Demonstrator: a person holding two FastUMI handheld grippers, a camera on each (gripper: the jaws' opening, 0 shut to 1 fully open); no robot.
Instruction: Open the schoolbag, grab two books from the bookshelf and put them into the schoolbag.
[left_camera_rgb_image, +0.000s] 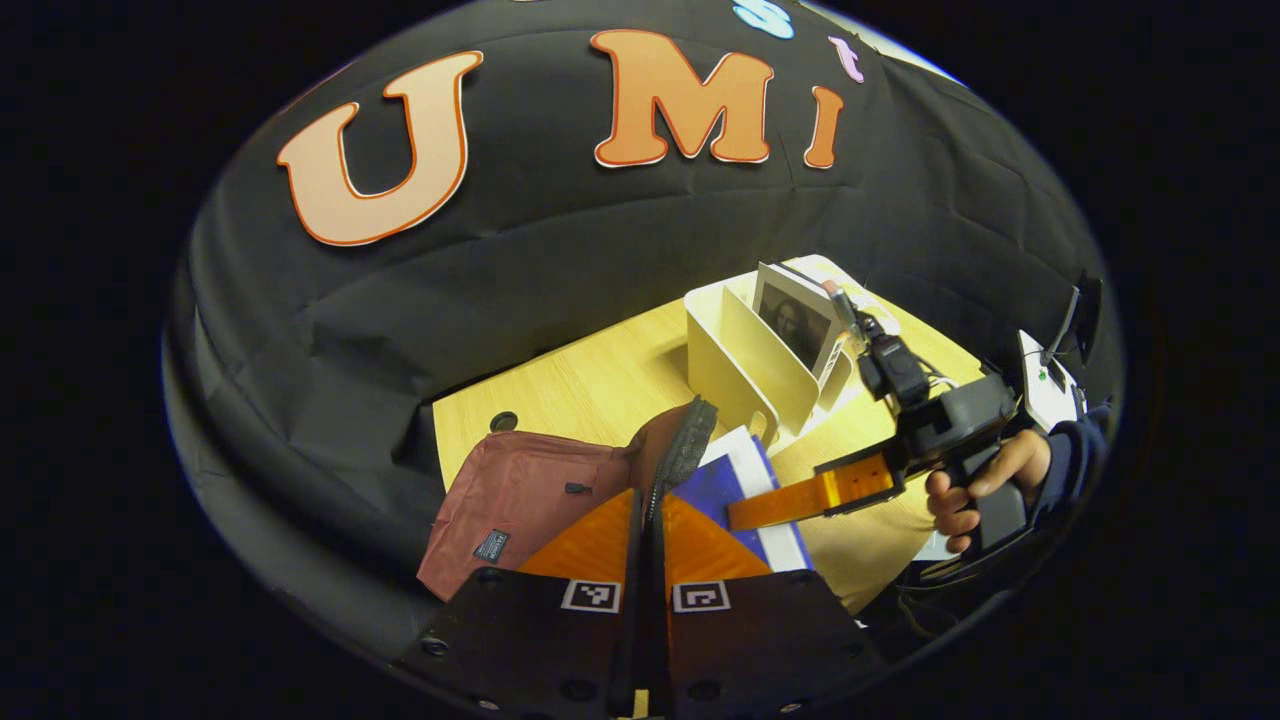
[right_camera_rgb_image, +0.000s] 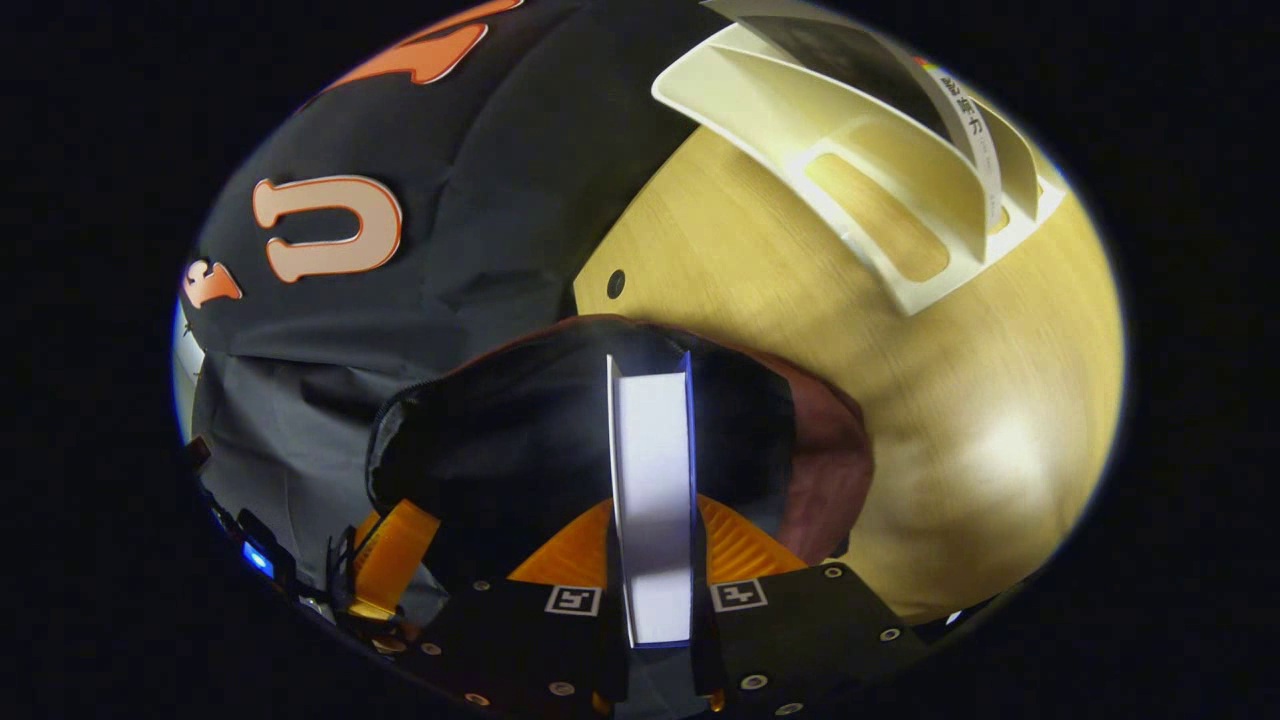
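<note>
Black booth cloth behind a wooden desk: right tongs clench a book edge-on, long axis aimed straight into the schoolbag mouth directly ahead, which left tongs pinch open.

2 books, 1 schoolbag, 1 bookshelf.
</note>
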